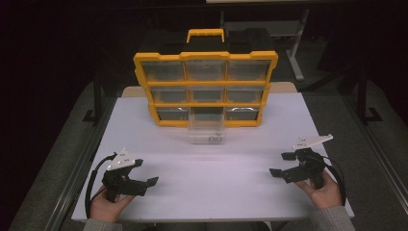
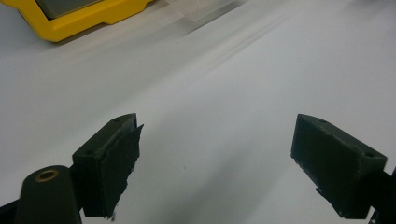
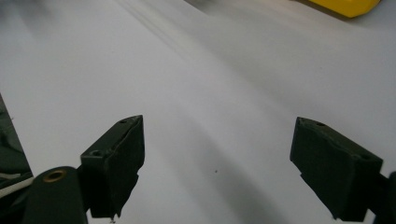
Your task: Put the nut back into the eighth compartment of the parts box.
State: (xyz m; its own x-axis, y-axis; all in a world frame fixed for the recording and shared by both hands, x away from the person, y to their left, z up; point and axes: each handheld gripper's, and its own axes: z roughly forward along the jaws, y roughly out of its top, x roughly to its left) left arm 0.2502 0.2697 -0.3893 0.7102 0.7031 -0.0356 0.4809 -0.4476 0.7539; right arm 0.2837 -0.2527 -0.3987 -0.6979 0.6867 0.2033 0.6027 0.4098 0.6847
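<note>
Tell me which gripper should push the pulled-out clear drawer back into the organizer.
Either, barely the right gripper. Both are open, empty and low on the table, flanking the drawer, bottom middle of the organizer. The left gripper sits about as far away; it's a judgement.

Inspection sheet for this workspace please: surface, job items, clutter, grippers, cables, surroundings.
Surface: white table, bare in front.
Job's things: yellow drawer organizer upright at far edge, nine clear drawers; bottom middle drawer pulled out, small parts at its front, too small to identify.
Clutter: nothing seen.
Grippers: left gripper and right gripper both open, hand-held low near the front corners, nothing between the fingers.
Cables: black cable loops by left hand; another at right.
Surroundings: dark room, grey floor, metal frame legs behind.
</note>
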